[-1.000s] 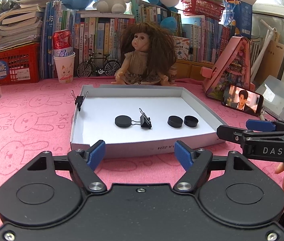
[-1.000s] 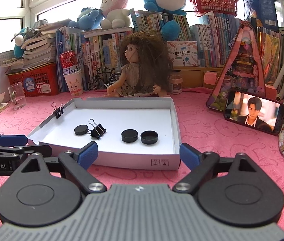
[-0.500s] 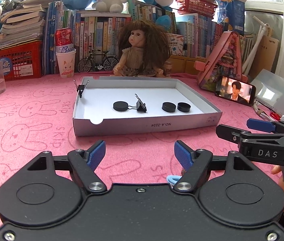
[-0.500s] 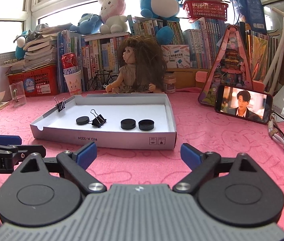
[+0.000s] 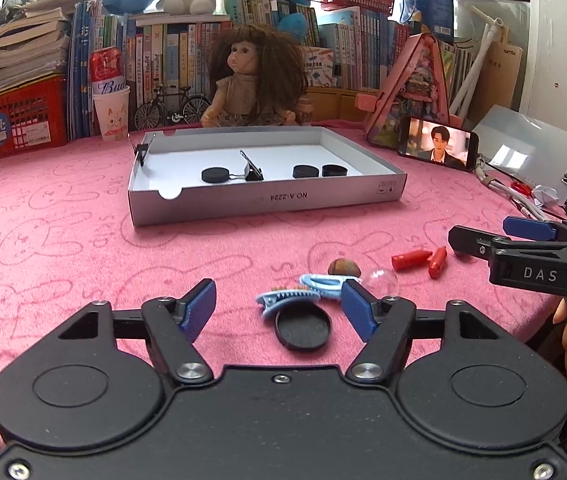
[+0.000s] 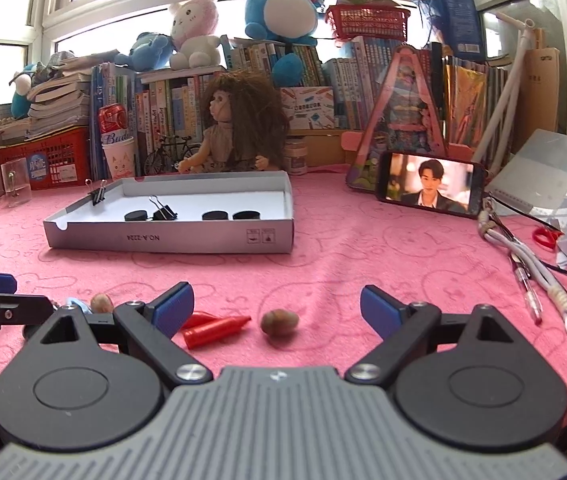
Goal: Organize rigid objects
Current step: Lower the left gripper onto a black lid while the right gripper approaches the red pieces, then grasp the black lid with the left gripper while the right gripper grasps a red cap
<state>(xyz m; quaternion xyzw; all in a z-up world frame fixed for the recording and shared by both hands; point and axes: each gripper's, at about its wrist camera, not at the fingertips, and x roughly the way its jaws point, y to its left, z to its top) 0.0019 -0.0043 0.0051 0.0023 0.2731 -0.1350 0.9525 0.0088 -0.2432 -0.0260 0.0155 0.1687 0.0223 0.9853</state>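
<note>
Both claws hang released, gripping nothing: the left gripper [image 5: 278, 308] has its blue pads spread either side of a black cap [image 5: 303, 329], the right gripper [image 6: 277, 307] straddles a brown nut [image 6: 279, 322]. That wide spread looks like readiness for a pick, each claw already centred on a loose piece.

Just past the cap lie two blue hair clips [image 5: 297, 298], touching each other, with a second nut [image 5: 343, 268] and a clear bead [image 5: 381, 280] close behind; picking the cap without nudging the clips seems tight. Two red crayons [image 5: 419, 260] lie between the claws.

Farther out, well apart, the tray [image 5: 267, 202] already holds three black discs [image 5: 215, 175] and a binder clip [image 5: 252, 170], another clip on its left rim. Bare pink cloth [image 5: 83, 248] between offers free passage; the low front wall must be cleared.
</note>
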